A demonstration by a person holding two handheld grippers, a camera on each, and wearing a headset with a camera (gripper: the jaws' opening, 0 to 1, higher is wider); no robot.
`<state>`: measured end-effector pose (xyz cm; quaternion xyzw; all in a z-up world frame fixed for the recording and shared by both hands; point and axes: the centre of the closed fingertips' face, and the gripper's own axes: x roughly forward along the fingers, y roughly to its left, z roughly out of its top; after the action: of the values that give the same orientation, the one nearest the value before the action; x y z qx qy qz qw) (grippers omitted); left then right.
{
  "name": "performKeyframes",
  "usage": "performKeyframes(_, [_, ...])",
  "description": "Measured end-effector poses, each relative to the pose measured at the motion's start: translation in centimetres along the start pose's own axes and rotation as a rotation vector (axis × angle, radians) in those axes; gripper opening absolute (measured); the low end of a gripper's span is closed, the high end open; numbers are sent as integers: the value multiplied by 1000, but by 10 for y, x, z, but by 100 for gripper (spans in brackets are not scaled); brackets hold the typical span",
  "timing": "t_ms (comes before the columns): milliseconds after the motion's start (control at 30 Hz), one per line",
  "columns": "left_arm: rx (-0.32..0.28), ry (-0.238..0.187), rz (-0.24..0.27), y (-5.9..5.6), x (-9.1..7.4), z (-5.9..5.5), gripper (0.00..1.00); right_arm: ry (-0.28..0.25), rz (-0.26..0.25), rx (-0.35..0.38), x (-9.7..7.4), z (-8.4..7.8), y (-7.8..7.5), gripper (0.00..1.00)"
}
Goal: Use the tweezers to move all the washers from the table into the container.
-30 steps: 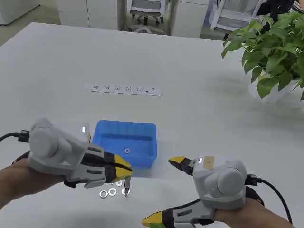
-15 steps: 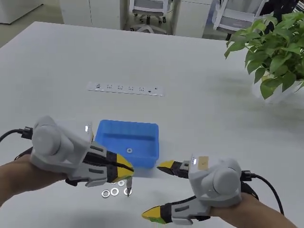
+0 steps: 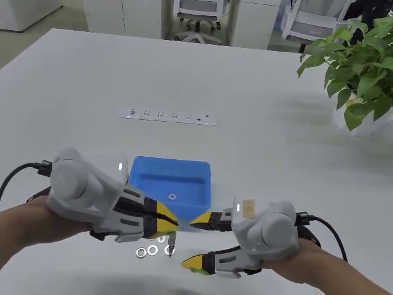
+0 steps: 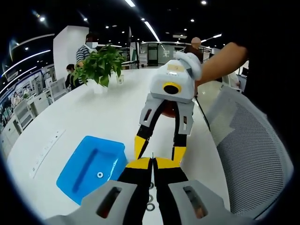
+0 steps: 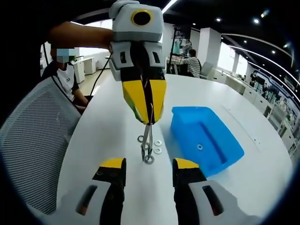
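Metal tweezers (image 5: 146, 139) in left gripper (image 5: 145, 120), tips at washers (image 5: 149, 160)

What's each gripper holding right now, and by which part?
The left gripper grips the tweezers by their upper end; the right gripper is open and holds nothing.

A white counter (image 3: 264, 86) is seen in an office, with a power strip (image 3: 167, 115) and plant (image 3: 361, 61) on it. Chairs (image 3: 195, 10), possibly mesh-backed, are ranged behind; strip lights (image 4: 151, 29) are mounted overhead.
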<state>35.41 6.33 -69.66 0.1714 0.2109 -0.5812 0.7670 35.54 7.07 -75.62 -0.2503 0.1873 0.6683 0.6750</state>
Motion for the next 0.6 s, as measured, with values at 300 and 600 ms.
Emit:
performKeyframes(300, [5, 11, -18, -2, 0, 0, 5, 13, 59, -61, 15, 4, 2, 28])
performKeyframes(600, [9, 17, -29, -3, 1, 1, 5, 21, 103, -98, 23, 8, 5, 19])
